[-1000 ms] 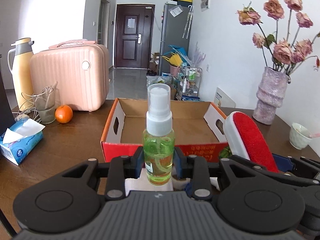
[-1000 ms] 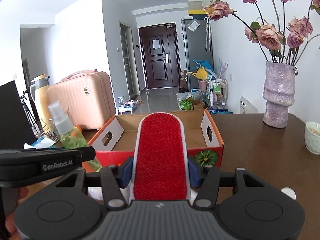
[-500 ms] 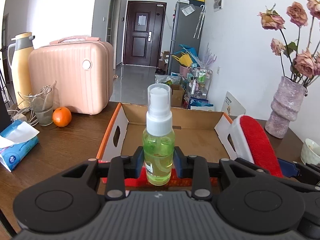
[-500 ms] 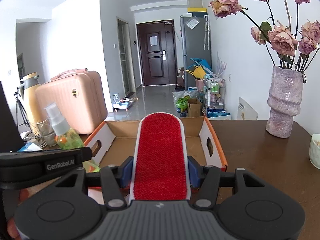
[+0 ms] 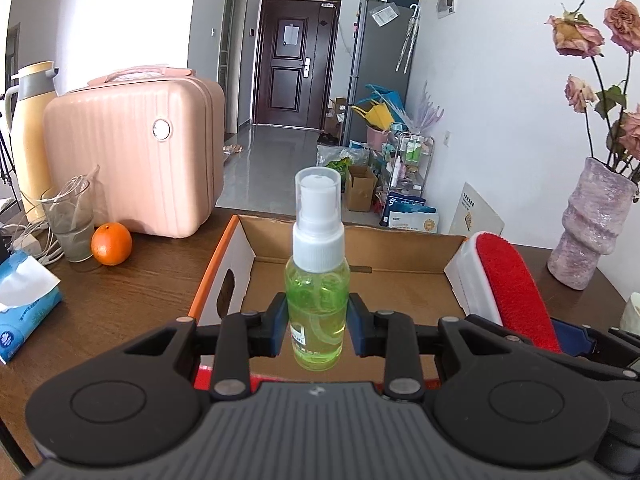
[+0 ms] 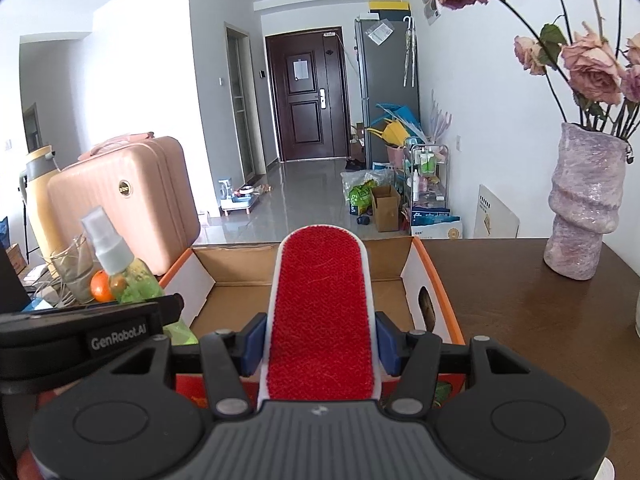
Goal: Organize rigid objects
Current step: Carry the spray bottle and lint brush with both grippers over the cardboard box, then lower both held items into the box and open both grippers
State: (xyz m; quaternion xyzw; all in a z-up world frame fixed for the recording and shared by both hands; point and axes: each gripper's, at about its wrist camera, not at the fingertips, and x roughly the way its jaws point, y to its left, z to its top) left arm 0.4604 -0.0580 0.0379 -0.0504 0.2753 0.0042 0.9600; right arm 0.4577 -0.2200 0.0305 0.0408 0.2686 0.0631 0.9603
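A wooden table (image 5: 120,304) carries an open cardboard box (image 5: 400,288) at centre, a pink case (image 5: 136,160) at 10 o'clock and a vase (image 6: 584,208) at 2 o'clock. Over the box's near edge, the right gripper (image 6: 320,340) pinches a red lint brush (image 6: 320,312); the left gripper (image 5: 318,326) clamps an upright green spray bottle (image 5: 316,280)

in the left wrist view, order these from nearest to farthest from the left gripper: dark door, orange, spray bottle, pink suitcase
1. spray bottle, gripped between the left gripper pads, centre.
2. orange, on the table to the left.
3. pink suitcase, behind the orange, left.
4. dark door, at the hallway's far end.
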